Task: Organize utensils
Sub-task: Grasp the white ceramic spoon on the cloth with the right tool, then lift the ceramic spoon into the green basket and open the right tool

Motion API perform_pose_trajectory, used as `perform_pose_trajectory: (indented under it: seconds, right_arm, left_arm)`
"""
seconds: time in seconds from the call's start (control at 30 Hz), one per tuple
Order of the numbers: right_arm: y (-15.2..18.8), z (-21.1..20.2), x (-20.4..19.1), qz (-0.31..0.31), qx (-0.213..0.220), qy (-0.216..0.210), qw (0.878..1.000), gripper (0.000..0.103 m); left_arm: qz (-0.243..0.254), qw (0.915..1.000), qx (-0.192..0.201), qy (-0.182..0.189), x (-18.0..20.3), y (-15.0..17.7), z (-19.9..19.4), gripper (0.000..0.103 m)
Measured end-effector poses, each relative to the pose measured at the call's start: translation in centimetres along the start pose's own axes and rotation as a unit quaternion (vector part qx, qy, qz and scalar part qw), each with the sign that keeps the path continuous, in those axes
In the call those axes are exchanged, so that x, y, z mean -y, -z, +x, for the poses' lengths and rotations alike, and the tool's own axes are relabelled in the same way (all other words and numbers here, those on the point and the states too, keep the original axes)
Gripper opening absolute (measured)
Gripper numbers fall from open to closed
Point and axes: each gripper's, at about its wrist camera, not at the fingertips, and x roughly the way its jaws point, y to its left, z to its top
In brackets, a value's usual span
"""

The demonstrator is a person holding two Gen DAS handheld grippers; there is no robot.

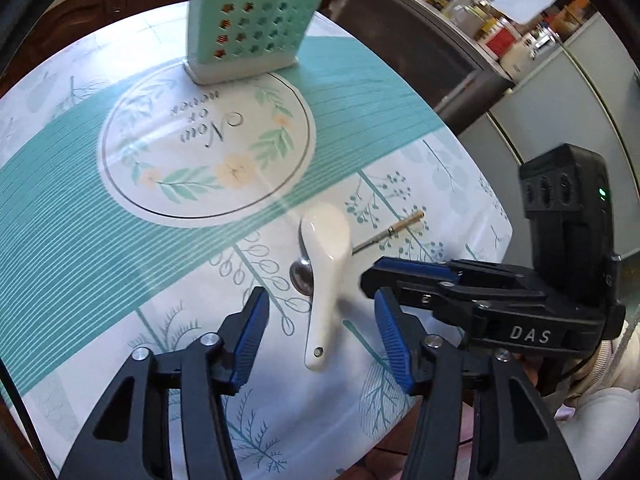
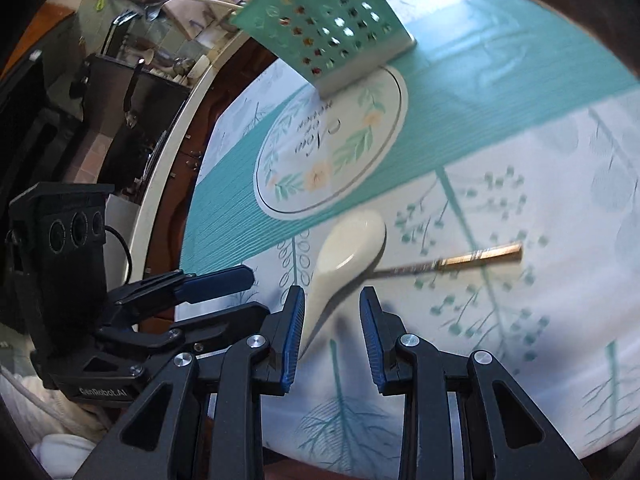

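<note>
Two grippers: both black two-finger tongs with blue ribbed pads, both over the near part of the table, side by side.
Left gripper (image 1: 318, 320): jaws parted, clasping nothing; the handle of the white ceramic soup spoon (image 1: 324, 276) lies on the cloth between its pads, untouched by them.
Right gripper (image 2: 330, 330): jaws parted and empty; in its own view the spoon (image 2: 348, 252) handle runs toward the gap, close to the left pad; contact cannot be told.
Under the spoon: a small metal spoon (image 1: 302, 274) peeks out at its left side.
Far right of the spoon: a thin chopstick with a pale wooden end (image 1: 390, 232) lies flat, one end beneath the spoon bowl.
Far side: a mint-green perforated plastic utensil holder (image 1: 250, 20) stands upright at the far edge of the printed round floral emblem (image 1: 208, 148).
Surface: table under a teal-and-white leaf-patterned tablecloth (image 1: 80, 240).
</note>
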Motion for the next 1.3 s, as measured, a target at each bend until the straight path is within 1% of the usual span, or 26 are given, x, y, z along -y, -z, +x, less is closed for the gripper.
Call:
perform_pose_trajectory:
  seconds: [0.03, 0.1, 0.13, 0.2, 0.3, 0.4, 0.53, 0.63, 0.77, 0.83, 0.97, 1.1, 1.13, 1.2, 1.27, 1.3]
  right_arm:
    - [0.2, 0.5, 0.2, 0.011, -0.001, -0.007, 1.000, 0.029]
    - [0.5, 1.1, 0.7, 0.033, 0.003, -0.016, 0.999, 0.029]
    - [0.5, 1.5, 0.9, 0.041, 0.005, -0.020, 0.999, 0.029]
    - [0.4, 2.1, 1.4, 0.060, 0.009, -0.037, 0.997, 0.029]
    - [0.2, 3.0, 1.7, 0.076, 0.014, -0.054, 0.996, 0.029]
    - [-0.4, 3.7, 2.1, 0.091, 0.013, -0.073, 0.993, 0.029]
    - [-1.0, 4.4, 2.7, 0.113, 0.010, -0.100, 0.989, 0.029]
    - [-1.3, 5.0, 3.3, 0.128, 0.007, -0.117, 0.985, 0.028]
    - [-1.9, 5.9, 3.0, 0.120, -0.002, -0.134, 0.984, 0.027]
    - [-2.3, 6.3, 2.6, 0.113, -0.007, -0.132, 0.985, 0.026]
    - [-2.8, 7.2, 1.9, 0.112, -0.016, -0.120, 0.986, 0.017]
    - [-3.4, 8.0, 1.1, 0.100, -0.017, -0.115, 0.988, 0.016]
    - [-3.3, 7.9, 1.0, 0.097, -0.016, -0.116, 0.988, 0.015]
    - [-3.7, 8.1, 0.5, 0.084, -0.016, -0.117, 0.989, 0.012]
    - [-3.9, 7.7, -0.2, 0.063, -0.012, -0.118, 0.991, 0.005]
    - [-3.9, 7.3, -0.4, 0.053, -0.010, -0.117, 0.992, 0.004]
  left_arm:
    - [0.008, 1.0000, -0.002, 0.002, 0.1, 0.1, 0.3, 0.048]
    - [0.019, 0.9998, -0.005, 0.000, 0.2, 0.1, 0.7, 0.038]
    - [0.024, 0.9997, -0.007, 0.002, 0.2, 0.2, 0.9, 0.035]
    - [0.029, 0.9995, -0.011, 0.003, 0.2, 0.4, 1.2, 0.025]
    - [0.040, 0.9990, -0.017, -0.005, 0.4, 0.7, 1.8, 0.016]
    - [0.054, 0.9982, -0.022, -0.013, 0.7, 1.0, 2.2, 0.012]
    - [0.068, 0.9970, -0.028, -0.023, 0.8, 1.4, 2.7, 0.011]
    - [0.072, 0.9968, -0.024, -0.025, 0.7, 1.4, 2.7, 0.011]
    - [0.067, 0.9973, -0.021, -0.023, 0.5, 1.3, 2.8, 0.011]
    - [0.067, 0.9972, -0.020, -0.025, 0.5, 1.2, 2.9, 0.011]
    - [0.062, 0.9976, -0.017, -0.028, 0.6, 1.4, 2.7, 0.012]
    - [0.043, 0.9988, -0.018, -0.018, 0.1, 1.3, 2.5, 0.012]
    - [0.035, 0.9991, -0.020, -0.011, -0.2, 1.3, 2.4, 0.013]
    - [0.016, 0.9997, -0.019, 0.001, -0.8, 1.1, 2.2, 0.023]
    - [-0.007, 0.9998, -0.013, 0.016, -1.6, 0.8, 1.6, 0.026]
    - [-0.017, 0.9996, -0.010, 0.021, -2.0, 0.7, 1.4, 0.026]
